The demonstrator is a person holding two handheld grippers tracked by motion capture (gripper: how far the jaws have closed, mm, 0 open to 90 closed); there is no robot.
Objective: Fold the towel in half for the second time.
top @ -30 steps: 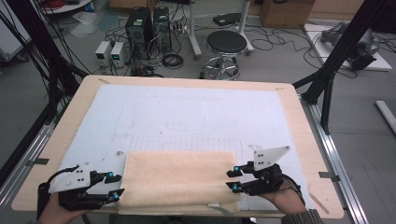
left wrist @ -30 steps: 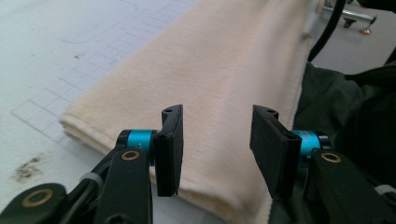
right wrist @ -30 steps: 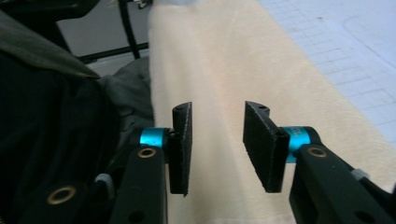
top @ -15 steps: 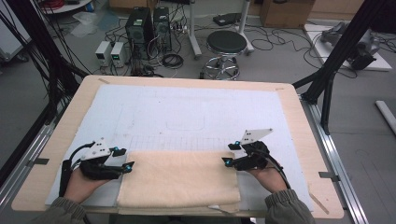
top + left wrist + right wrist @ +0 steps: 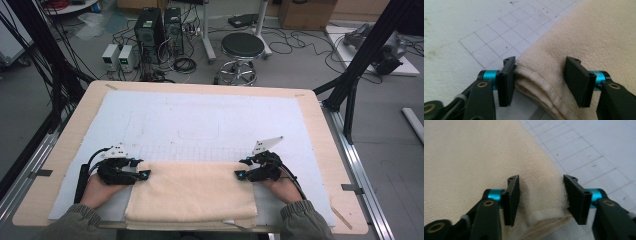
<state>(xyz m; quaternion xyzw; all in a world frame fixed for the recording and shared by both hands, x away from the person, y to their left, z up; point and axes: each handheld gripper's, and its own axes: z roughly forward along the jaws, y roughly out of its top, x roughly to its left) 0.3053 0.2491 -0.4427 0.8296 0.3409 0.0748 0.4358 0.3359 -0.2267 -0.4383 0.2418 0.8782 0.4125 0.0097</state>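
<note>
A folded cream terry-cloth towel (image 5: 192, 192) lies at six o'clock on the white gridded mat (image 5: 200, 120) covering the tabletop (image 5: 320, 125). The left hand-held gripper (image 5: 540, 75) straddles its ten-o'clock corner, the right hand-held gripper (image 5: 541, 197) its two-o'clock corner; both have just been closing, jaws apart, not yet clamped.

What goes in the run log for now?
left tongs: closing around towel corner | right tongs: closing around opposite corner | towel: folded, flat on mat

Left gripper (image 5: 537, 82) straddles folded cream towel (image 5: 584, 37) corner on gridded mat (image 5: 499, 32)
</note>
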